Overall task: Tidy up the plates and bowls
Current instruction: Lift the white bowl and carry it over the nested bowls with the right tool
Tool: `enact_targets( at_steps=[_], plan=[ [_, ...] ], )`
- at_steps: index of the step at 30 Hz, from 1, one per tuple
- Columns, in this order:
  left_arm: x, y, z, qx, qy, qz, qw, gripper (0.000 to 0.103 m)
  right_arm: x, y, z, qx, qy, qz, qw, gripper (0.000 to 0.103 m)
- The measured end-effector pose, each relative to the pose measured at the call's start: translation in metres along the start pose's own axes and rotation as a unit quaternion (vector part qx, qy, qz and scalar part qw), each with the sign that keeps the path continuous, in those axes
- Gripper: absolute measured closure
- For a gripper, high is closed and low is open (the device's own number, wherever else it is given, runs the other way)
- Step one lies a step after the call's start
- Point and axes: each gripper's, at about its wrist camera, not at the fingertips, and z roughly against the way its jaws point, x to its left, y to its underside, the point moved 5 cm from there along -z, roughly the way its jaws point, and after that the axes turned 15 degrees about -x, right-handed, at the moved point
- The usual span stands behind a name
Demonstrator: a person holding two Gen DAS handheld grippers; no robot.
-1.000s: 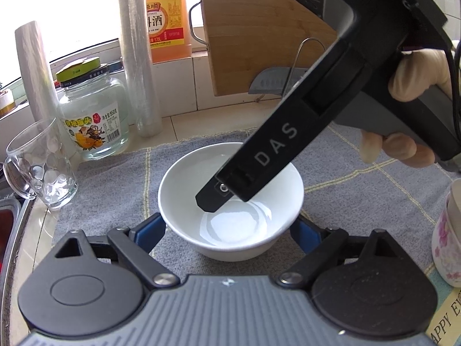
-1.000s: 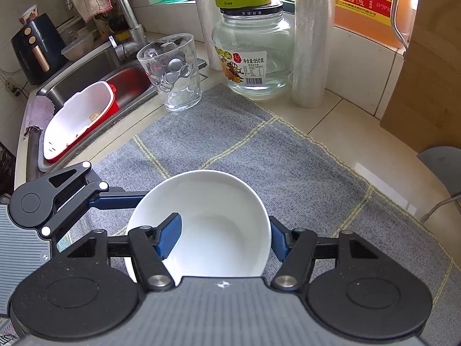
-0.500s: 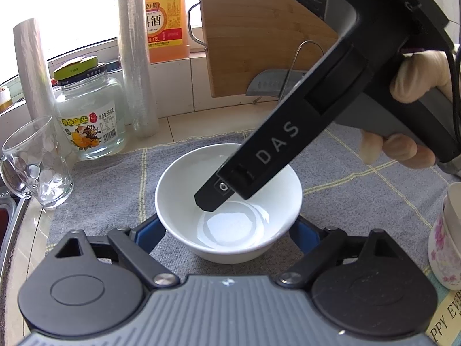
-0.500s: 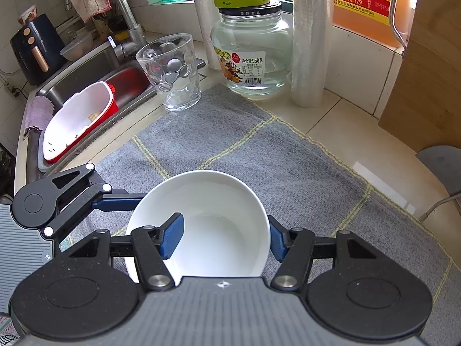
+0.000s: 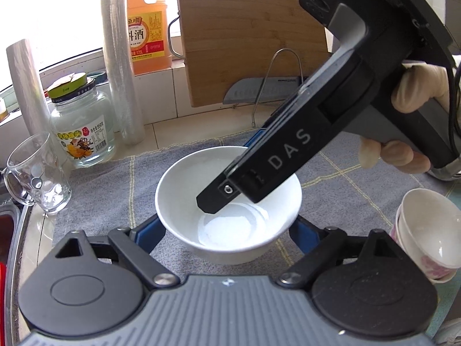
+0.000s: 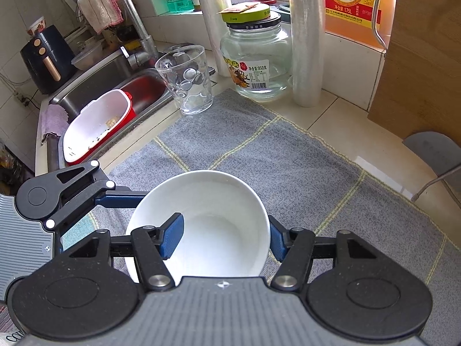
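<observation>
Bowl (image 6: 219, 219): white, above the grey mat (image 6: 288, 155) on the bench.
Right hand-held gripper (image 6: 223, 238): clamped on the bowl's wall, one pad inside, one outside.
Left hand-held gripper (image 5: 227, 233): fingers straddle the bowl's sides; contact cannot be told.

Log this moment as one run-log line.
right gripper: shut on round white ceramic bowl, one finger inside the rim | left gripper: straddles bowl, grip unclear | under: grey checked cloth mat
</observation>
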Motion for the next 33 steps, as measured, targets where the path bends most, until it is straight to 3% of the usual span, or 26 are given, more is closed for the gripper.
enact_targets(
  at_steps=[23, 33],
  plan=[
    [-0.100, -0.029, 0.062, -0.011, 0.069, -0.036, 0.9969, 0.011, 0.014, 0.047, 0.139, -0.041, 0.024, -0.005, 0.999, 0.036],
    [-0.144, -0.031, 0.064, -0.012, 0.102, -0.039, 0.9940, 0.011, 0.003, 0.077, 0.185, -0.048, 0.054, -0.017, 0.997, 0.036]
  ],
)
